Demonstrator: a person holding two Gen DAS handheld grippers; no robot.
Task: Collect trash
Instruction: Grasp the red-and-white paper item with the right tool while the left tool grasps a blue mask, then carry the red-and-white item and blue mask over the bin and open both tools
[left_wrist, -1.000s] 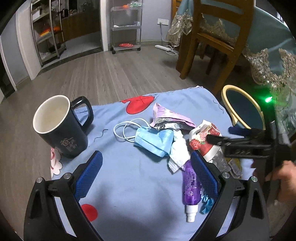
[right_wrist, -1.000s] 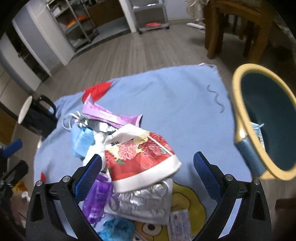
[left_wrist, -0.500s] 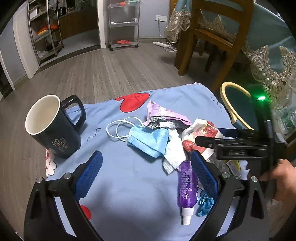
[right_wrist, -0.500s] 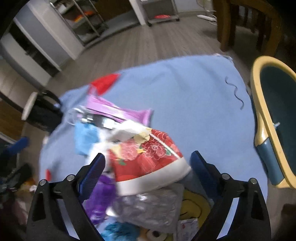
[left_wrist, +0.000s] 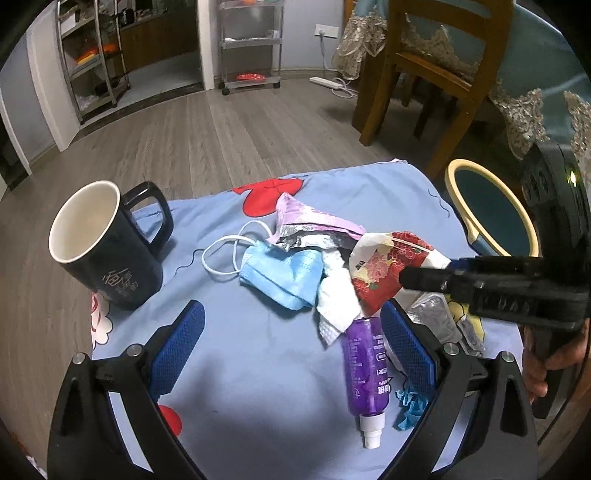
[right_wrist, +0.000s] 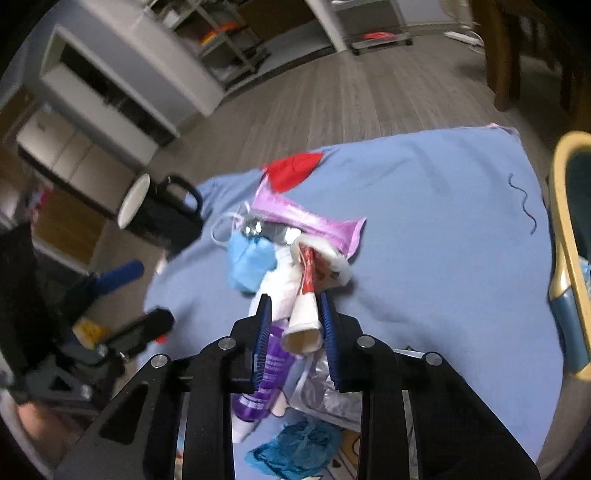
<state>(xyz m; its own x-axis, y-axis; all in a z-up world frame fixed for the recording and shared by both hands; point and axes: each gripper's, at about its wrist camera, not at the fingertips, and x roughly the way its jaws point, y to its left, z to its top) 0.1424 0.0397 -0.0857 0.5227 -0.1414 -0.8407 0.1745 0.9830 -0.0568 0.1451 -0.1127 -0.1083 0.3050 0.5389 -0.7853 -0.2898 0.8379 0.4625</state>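
A red floral paper cup (right_wrist: 304, 314) lies squashed flat between the pads of my right gripper (right_wrist: 295, 301), whose jaws are closing on it. From the left wrist the same cup (left_wrist: 388, 273) sticks out of the right gripper (left_wrist: 443, 275), lifted slightly off the trash pile. The pile holds a blue face mask (left_wrist: 284, 277), a white tissue (left_wrist: 336, 299), a purple wrapper (left_wrist: 310, 221), a silver foil pack (left_wrist: 436, 317) and a purple spray bottle (left_wrist: 364, 365). My left gripper (left_wrist: 291, 317) hovers open above the cloth, its right finger near the bottle.
A yellow-rimmed bin (left_wrist: 458, 195) stands past the cloth's right edge. A dark mug (left_wrist: 107, 258) sits on the blue cloth (left_wrist: 258, 387) at the left. A crumpled blue scrap (left_wrist: 410, 406) lies near the bottle. A wooden chair (left_wrist: 424, 74) stands behind.
My right gripper has gone from wide open around the red cup to closed on it, crushing it, and has tilted up a little. The left gripper has stayed put.
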